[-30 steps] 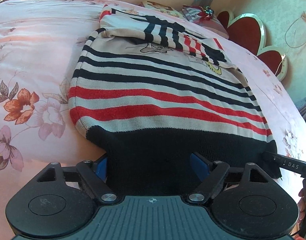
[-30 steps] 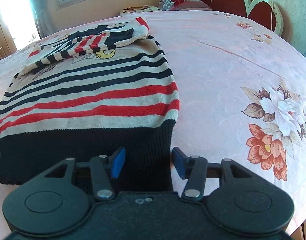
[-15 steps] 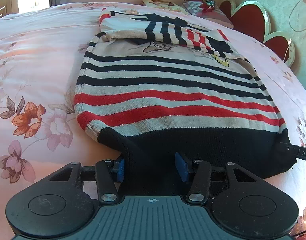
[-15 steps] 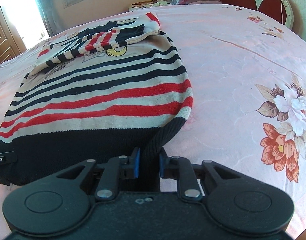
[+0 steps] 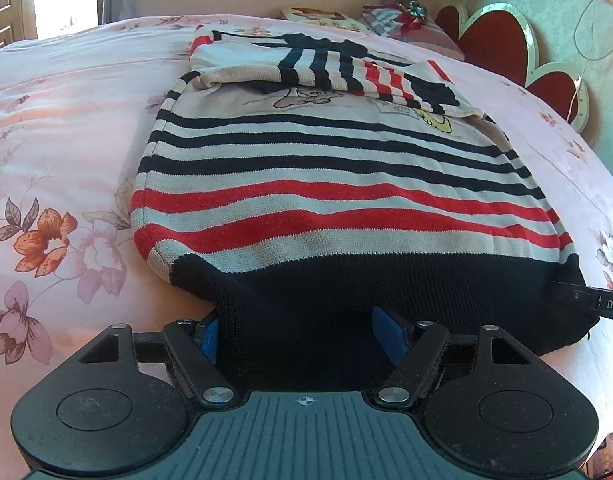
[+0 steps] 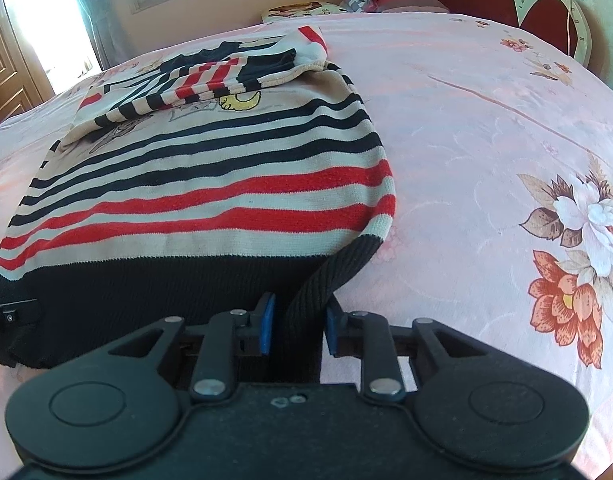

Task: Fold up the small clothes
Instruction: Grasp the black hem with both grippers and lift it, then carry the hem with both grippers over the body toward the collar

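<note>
Sweater (image 6: 210, 184) hem lifted by grippers

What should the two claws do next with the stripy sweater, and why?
Probably lift the black hem and carry it toward the folded sleeves. The left claw and right claw each have a bottom corner between their pads, raised off the bed.

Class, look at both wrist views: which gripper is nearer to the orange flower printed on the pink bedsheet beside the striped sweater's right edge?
Right. The right gripper grips the striped knitted sweater's hem corner beside the orange flower; the left gripper holds the opposite corner.
</note>
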`<state>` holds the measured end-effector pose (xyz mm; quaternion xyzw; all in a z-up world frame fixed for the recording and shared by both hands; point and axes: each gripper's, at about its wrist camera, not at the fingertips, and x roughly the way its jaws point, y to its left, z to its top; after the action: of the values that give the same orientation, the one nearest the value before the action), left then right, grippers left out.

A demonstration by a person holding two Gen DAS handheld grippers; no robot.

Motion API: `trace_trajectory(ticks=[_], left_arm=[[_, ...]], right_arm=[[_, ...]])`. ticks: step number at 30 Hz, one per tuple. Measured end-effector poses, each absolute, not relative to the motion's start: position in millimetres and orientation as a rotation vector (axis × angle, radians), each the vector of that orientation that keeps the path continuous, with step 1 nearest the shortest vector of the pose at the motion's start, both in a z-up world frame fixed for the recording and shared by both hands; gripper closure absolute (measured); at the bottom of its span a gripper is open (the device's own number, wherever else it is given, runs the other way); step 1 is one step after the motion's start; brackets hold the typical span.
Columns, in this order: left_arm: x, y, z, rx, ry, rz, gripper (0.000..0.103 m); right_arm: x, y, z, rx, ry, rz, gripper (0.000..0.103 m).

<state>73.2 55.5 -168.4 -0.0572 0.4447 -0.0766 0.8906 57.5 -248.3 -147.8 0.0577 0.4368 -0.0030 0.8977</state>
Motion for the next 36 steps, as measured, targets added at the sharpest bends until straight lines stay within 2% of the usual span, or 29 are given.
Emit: trace_trajectory(ticks=[2, 4, 6, 9, 12, 14, 21, 36], left_arm=[[73.4, 57.9, -167.3, -0.132, 0.924, -0.157, 0.034], [73.2, 61.3, -166.3, -0.138, 0.922, -0.144, 0.045], [73.2, 67.7, -164.9, -0.163, 0.921, -0.139, 0.064], [74.2, 77.6, -164.5, -0.206, 0.928, -0.137, 0.081], [75.7, 78.3, -164.7, -0.211, 0.936, -0.139, 0.083], [76.4, 77.0, -162.4, -0.216, 0.935, -0.145, 0.090], [81.2, 74.1, -142.0, -0.213, 0.892, -0.191, 0.091], [129.7, 77.7, -89.3, -0.210, 0.745, -0.214, 0.091]], right_arm=[[57.0, -247.7, -147.4, 0.122, 0.904, -0.010, 0.078], [56.9, -247.5, -147.2, 0.119, 0.906, -0.008, 0.076], [56.8, -246.7, -146.8, 0.118, 0.907, -0.006, 0.076], [57.2, -246.0, -146.7, 0.120, 0.908, -0.004, 0.077], [58.7, -247.5, -147.1, 0.127, 0.912, -0.001, 0.078], [59.8, -247.7, -147.1, 0.126, 0.916, 0.003, 0.079], [63.4, -253.5, -141.5, 0.173, 0.913, 0.024, 0.089], [105.4, -274.3, -82.3, 0.337, 0.730, 0.114, 0.091]])
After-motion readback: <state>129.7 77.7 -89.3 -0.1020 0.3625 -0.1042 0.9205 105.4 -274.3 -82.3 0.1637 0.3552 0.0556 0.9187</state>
